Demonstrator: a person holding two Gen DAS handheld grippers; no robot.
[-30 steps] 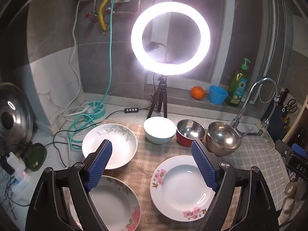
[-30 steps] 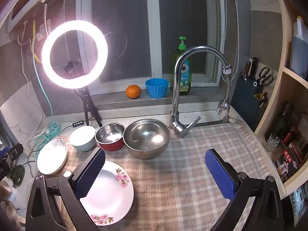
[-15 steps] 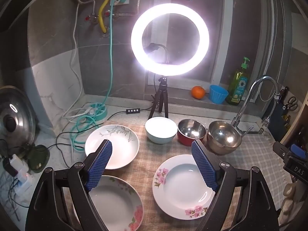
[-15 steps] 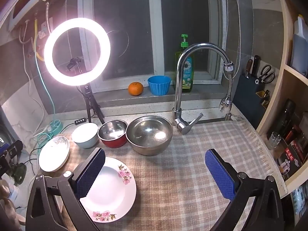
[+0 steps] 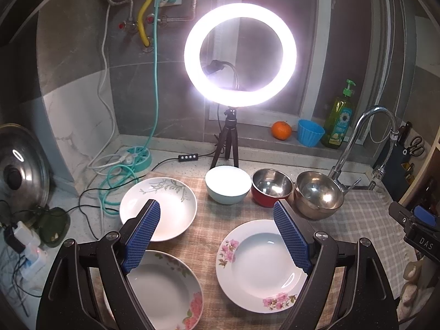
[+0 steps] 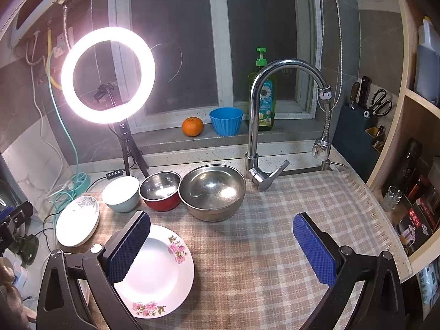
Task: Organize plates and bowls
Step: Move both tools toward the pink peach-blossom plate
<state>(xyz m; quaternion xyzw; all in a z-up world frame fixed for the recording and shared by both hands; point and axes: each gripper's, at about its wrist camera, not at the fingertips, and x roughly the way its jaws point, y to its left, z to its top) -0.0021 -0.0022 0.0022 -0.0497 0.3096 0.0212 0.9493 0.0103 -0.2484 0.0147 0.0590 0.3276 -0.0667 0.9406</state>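
Observation:
Three plates lie on a checked cloth (image 6: 261,247): a leaf-pattern plate (image 5: 162,209) at left, a pink-flower plate (image 5: 165,294) at front left, and a pink-flower plate (image 5: 261,266) in the middle, which also shows in the right wrist view (image 6: 159,272). Behind them stand a white bowl (image 5: 227,183), a red-sided steel bowl (image 5: 271,189) and a large steel bowl (image 5: 317,202). My left gripper (image 5: 217,236) is open and empty above the plates. My right gripper (image 6: 222,250) is open and empty above the cloth, to the right of the middle plate.
A lit ring light (image 5: 239,55) on a tripod stands behind the bowls. A tap (image 6: 258,126) rises at the back right. An orange (image 6: 192,126), a blue cup (image 6: 226,121) and a soap bottle (image 6: 262,96) sit on the sill. Cables (image 5: 115,181) lie at left.
Both grippers have pulled back and risen slightly, so the plates and bowls sit a little farther away in view. Both stay open and empty.

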